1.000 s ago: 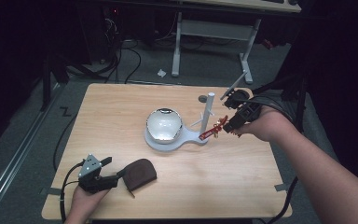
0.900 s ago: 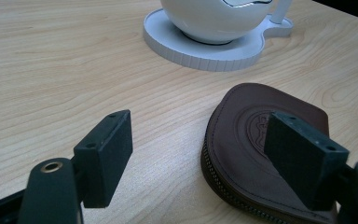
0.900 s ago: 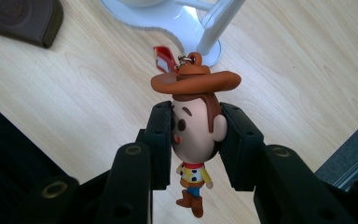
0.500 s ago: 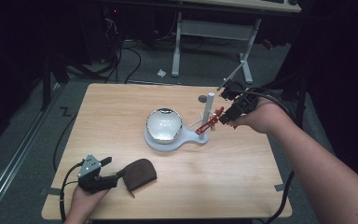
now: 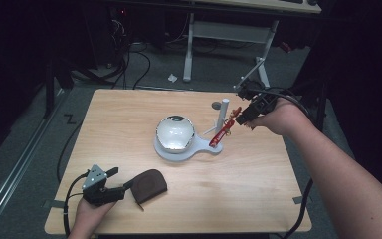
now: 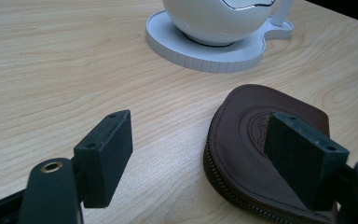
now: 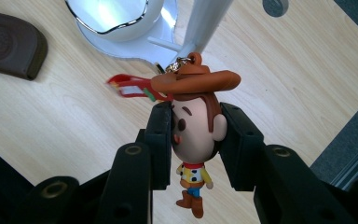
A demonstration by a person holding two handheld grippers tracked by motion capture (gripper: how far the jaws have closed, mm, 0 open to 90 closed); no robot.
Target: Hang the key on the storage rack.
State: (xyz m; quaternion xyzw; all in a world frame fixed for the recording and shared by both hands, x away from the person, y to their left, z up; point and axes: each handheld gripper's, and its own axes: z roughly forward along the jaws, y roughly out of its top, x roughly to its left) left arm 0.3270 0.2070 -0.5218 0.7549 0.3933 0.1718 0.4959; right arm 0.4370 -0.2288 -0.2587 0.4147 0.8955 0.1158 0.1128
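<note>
Lifted and drawn back toward the far right since a second ago, the right gripper (image 5: 244,115) now hangs just right of the post (image 5: 222,113). On the table (image 5: 129,129) sits the white stand (image 5: 186,149) with its bowl (image 5: 175,132). Its jaws are clamped on the cowboy charm's (image 7: 195,126) head, red tag (image 5: 221,134) trailing toward the stand's peg, so that hand is nearer. Left gripper (image 6: 209,154) rests wide apart, empty, straddling the pouch's (image 6: 256,140) edge at near left.
</note>
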